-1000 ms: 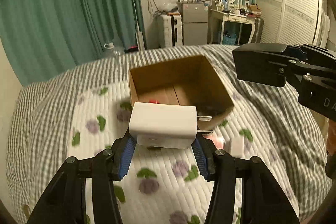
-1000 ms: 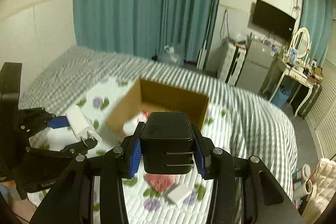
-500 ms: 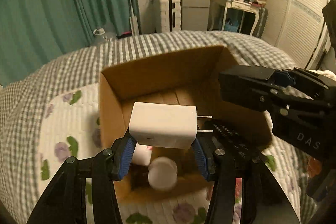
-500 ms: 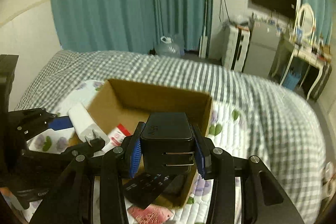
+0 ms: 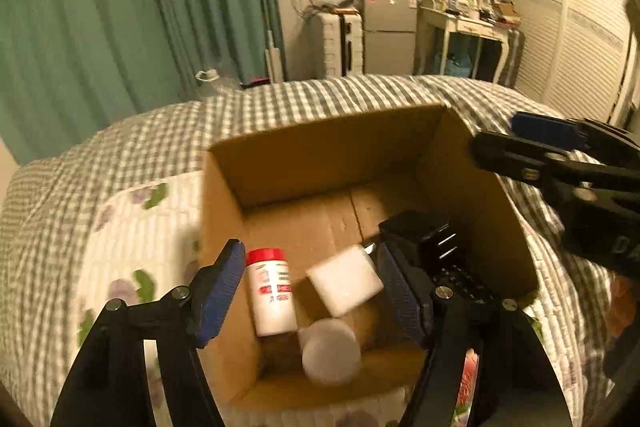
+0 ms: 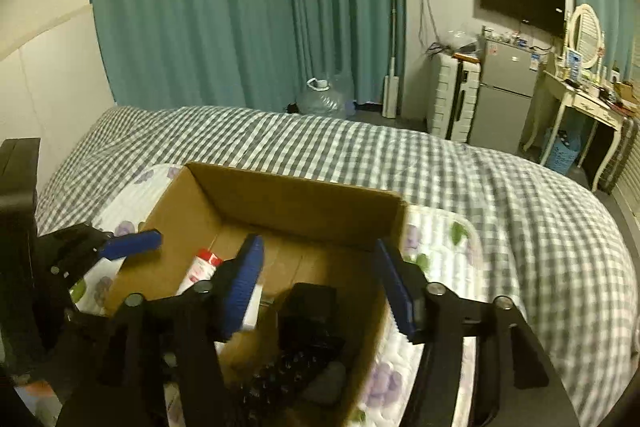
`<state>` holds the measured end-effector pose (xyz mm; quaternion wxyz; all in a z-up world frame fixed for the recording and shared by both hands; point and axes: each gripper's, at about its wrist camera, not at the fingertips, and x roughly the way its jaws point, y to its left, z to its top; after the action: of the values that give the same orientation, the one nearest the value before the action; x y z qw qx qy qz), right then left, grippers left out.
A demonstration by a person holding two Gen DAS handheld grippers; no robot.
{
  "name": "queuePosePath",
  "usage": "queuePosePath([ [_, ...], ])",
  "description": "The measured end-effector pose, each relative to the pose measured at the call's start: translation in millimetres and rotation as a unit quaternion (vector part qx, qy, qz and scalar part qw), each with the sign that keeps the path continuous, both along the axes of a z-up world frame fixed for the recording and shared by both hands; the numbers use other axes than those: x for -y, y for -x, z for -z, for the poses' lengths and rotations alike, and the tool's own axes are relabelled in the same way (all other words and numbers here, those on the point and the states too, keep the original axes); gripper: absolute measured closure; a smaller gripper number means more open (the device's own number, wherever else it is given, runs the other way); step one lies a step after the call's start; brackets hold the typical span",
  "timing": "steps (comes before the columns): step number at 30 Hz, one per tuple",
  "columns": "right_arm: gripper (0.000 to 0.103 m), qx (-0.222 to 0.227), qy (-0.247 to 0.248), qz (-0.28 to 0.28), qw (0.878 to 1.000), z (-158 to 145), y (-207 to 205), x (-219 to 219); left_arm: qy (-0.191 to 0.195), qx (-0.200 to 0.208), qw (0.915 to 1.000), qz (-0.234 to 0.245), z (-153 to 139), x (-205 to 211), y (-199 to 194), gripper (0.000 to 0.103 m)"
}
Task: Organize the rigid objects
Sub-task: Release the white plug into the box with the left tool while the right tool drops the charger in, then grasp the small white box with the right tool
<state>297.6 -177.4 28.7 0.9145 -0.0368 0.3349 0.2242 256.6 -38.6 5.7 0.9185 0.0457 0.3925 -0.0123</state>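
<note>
White charger [image 5: 345, 284] lies tilted in cardboard box [image 5: 320, 155] on the bed [image 5: 120, 163], below & between the left hand-held gripper [image 5: 310, 291] pads, not touching. Black charger [image 6: 308, 307] sits in box under right hand-held gripper [image 6: 320, 291]. Both grippers' jaws just opened wide w/ nothing gripped; a sec ago each clamped its charger above the bed. White one: blurred blocky cube; black one: blocky, prongs showing. Red-capped bottle [image 5: 272, 295] beside it.
</note>
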Motion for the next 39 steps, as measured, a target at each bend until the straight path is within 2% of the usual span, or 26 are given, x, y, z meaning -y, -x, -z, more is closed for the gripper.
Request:
queuePosePath([
  [2, 0.040, 0.008, 0.005, 0.004, 1.000, -15, 15, 10, 0.005, 0.012, 0.9999, -0.002, -17, -3, 17, 0.031],
  [3, 0.033, 0.012, 0.006, 0.003, 1.000, -23, 24, 14, 0.009, 0.021, 0.9997, -0.001, -27, -2, 25, 0.031],
  [5, 0.025, 0.023, 0.008, 0.004, 1.000, -41, 45, 25, 0.015, 0.040, 0.9991, 0.000, -48, -1, 49, 0.029],
  [8, 0.023, 0.035, 0.023, 0.008, 0.999, -67, 75, 35, 0.022, 0.064, 0.9977, 0.000, -71, 1, 80, 0.023],
  [10, 0.018, 0.041, 0.045, 0.013, 0.998, -81, 97, 38, 0.024, 0.074, 0.9970, -0.002, -83, 3, 102, 0.019],
  [12, 0.012, 0.053, 0.066, 0.024, 0.996, -94, 119, 40, 0.029, 0.072, 0.9970, -0.008, -91, 4, 118, 0.019],
  [15, 0.011, 0.052, 0.076, 0.026, 0.995, -104, 148, 46, 0.049, 0.077, 0.9955, -0.025, -94, 4, 142, 0.018],
  [18, 0.011, 0.045, 0.069, 0.018, 0.996, -101, 174, 51, 0.057, 0.082, 0.9944, -0.036, -85, 5, 159, 0.018],
  [22, 0.011, 0.024, 0.084, 0.012, 0.996, -72, 192, 51, 0.044, 0.063, 0.9956, -0.054, -58, 6, 167, 0.018],
  [25, 0.011, -0.012, 0.088, 0.016, 0.996, -29, 186, 47, 0.048, 0.042, 0.9960, -0.063, -27, 5, 166, 0.018],
  [30, 0.011, -0.046, 0.103, 0.005, 0.994, 41, 166, 40, 0.044, 0.005, 0.9962, -0.075, 18, 1, 154, 0.018],
  [34, 0.011, -0.074, 0.143, -0.007, 0.987, 88, 145, 32, 0.039, -0.013, 0.9960, -0.079, 37, 0, 142, 0.018],
  [39, 0.011, -0.086, 0.177, -0.032, 0.980, 125, 131, 18, 0.026, -0.023, 0.9968, -0.071, 52, 10, 129, 0.018],
])
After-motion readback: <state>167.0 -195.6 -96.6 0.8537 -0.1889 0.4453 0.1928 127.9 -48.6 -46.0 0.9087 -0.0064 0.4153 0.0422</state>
